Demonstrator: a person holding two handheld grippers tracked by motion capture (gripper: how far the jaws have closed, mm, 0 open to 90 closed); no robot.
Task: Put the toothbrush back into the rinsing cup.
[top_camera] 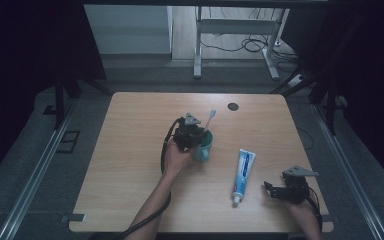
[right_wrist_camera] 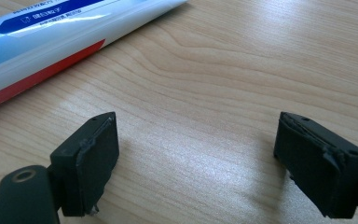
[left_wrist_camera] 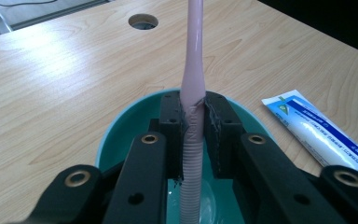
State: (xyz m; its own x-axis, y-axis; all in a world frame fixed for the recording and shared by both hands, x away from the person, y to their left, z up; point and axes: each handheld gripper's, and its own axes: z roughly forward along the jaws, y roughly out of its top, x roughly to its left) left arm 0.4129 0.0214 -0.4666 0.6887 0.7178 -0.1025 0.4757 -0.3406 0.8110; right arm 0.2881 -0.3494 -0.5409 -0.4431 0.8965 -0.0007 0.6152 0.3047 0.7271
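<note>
Standing upright in the teal cup [left_wrist_camera: 121, 135] near the table's [top_camera: 130, 200] middle, the pink toothbrush [left_wrist_camera: 193, 84] is pinched at its ribbed handle by the left gripper [left_wrist_camera: 193, 126]. It looks mid-placement; next the jaws must part and lift clear. The right gripper [right_wrist_camera: 196, 158] rests wide open, empty, beside the toothpaste tube [right_wrist_camera: 51, 42].

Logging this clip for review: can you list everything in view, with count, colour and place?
toothbrush: one, pale pink, standing in the cup, gripped by the left gripper
cup: one, teal, table centre
toothpaste tube: one, white and blue with red, lying right of the cup
table: one, light wood, round hole near far edge
desk frame: one, white, on the floor beyond, cables around it
left gripper: black, jaws closed on the toothbrush over the cup
right gripper: black, jaws open, near the tube
</note>
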